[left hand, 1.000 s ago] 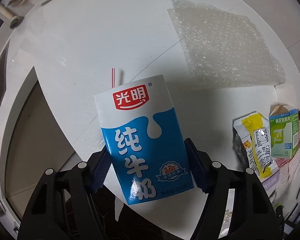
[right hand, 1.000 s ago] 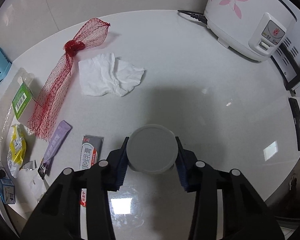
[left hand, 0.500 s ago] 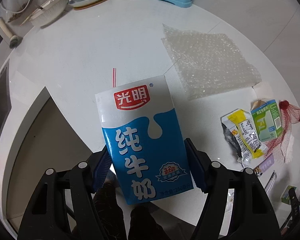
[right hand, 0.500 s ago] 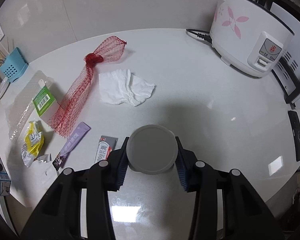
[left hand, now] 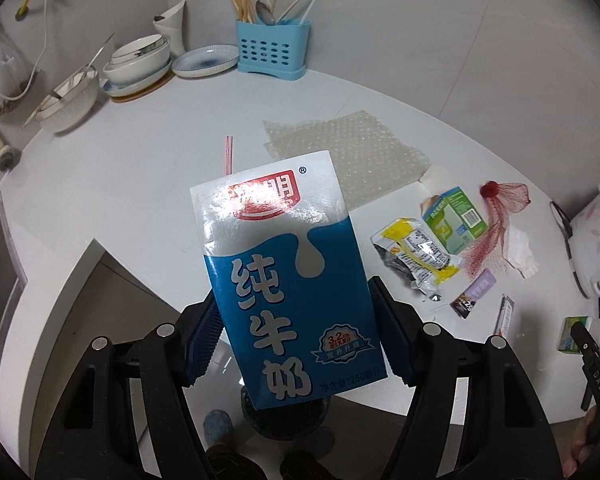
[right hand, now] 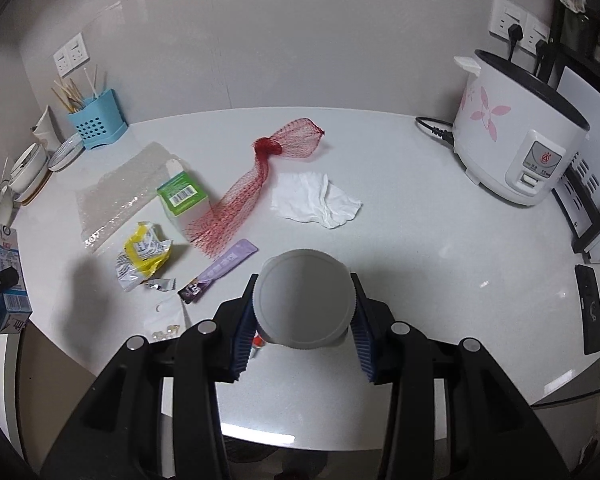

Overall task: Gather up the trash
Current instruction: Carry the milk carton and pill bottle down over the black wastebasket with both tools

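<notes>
My left gripper (left hand: 296, 344) clamps the milk carton (left hand: 286, 280) upright and my right gripper (right hand: 302, 320) clamps the round lidded tub (right hand: 304, 298), both above the surface (right hand: 420, 220), remaining trash ahead between them.

The right gripper (right hand: 303, 322) holds a grey round lid (right hand: 304, 304) between its jaws — above the white counter (right hand: 420, 220).

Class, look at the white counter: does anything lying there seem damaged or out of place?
Yes: a torn-open yellow snack wrapper, a crumpled white tissue and a stretched red mesh net lie scattered on the white counter.
</notes>
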The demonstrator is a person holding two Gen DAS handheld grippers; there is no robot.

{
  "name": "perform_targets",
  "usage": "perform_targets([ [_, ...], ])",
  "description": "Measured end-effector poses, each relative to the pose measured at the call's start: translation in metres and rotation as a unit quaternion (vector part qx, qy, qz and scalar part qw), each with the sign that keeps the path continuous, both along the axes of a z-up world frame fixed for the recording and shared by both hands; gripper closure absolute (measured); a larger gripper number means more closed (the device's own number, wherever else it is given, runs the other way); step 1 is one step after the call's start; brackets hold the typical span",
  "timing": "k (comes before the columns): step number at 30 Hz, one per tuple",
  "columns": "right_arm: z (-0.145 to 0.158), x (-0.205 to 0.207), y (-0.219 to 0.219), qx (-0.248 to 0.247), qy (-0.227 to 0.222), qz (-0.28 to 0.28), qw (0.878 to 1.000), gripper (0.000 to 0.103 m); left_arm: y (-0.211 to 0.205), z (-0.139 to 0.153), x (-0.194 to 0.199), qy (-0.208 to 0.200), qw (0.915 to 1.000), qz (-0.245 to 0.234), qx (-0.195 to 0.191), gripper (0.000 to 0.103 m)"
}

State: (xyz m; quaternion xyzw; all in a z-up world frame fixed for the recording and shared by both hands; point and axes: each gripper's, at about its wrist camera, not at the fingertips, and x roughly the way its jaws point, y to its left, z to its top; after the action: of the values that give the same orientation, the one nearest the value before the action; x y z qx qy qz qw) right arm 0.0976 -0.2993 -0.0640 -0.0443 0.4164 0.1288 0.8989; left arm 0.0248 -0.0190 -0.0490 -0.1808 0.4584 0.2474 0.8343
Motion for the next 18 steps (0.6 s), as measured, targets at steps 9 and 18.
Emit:
perform_targets([
  [9, 0.019, -0.074, 0.043, 0.021, -0.01, 0.014, 1.0, 0.063, -0.004, 0.023, -0.037, -0.037, 0.9907, -0.13, 0.019, 0.035],
  [18, 0.013, -0.156, 0.092, 0.031, -0.017, 0.006, 0.999, 0.063, 0.014, 0.012, -0.101, -0.049, 0.9774, -0.206, 0.011, 0.035],
])
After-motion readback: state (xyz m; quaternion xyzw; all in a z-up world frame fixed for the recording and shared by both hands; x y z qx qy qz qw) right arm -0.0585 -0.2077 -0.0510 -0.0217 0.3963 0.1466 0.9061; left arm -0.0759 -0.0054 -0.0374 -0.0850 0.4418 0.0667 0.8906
